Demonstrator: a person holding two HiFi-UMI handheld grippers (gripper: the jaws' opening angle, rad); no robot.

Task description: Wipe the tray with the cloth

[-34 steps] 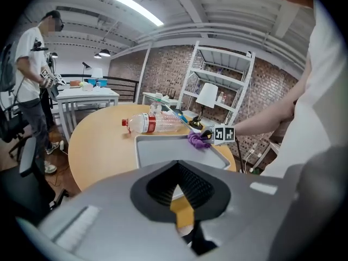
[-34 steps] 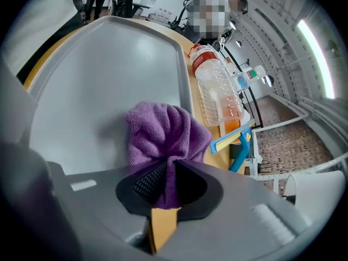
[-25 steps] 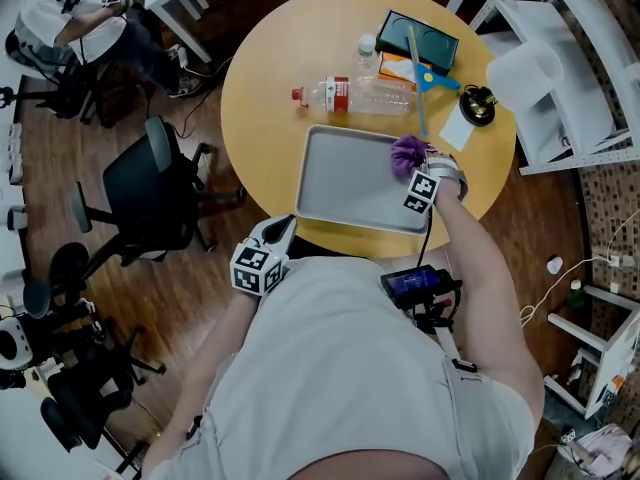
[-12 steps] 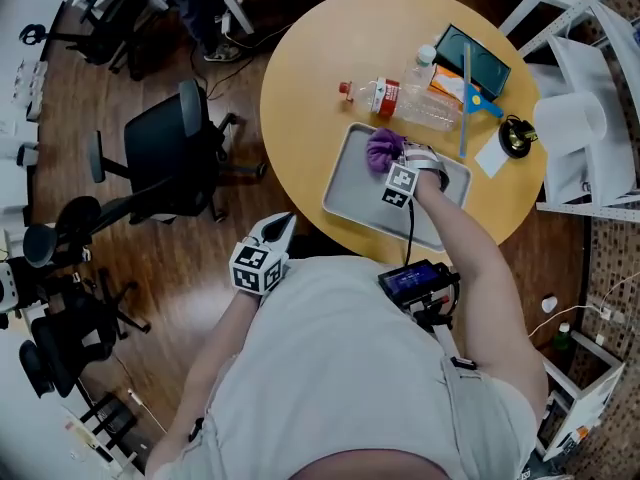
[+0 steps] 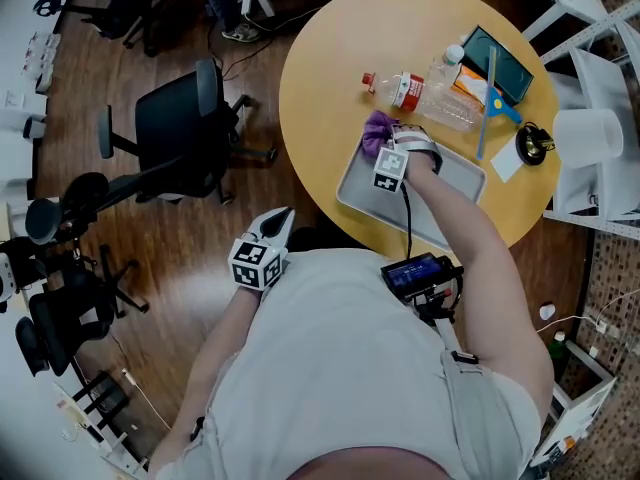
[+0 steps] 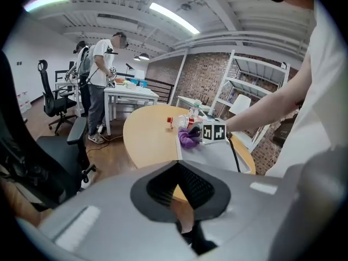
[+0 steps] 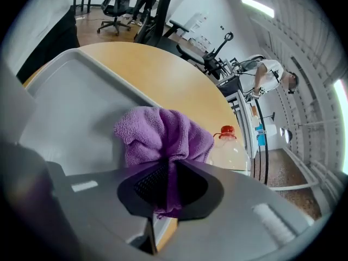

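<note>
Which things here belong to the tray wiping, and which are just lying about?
Job: purple cloth, grey tray, right gripper clamped on the cloth.
Lying about: plastic bottle, dark case, blue tool, white paper slip.
</note>
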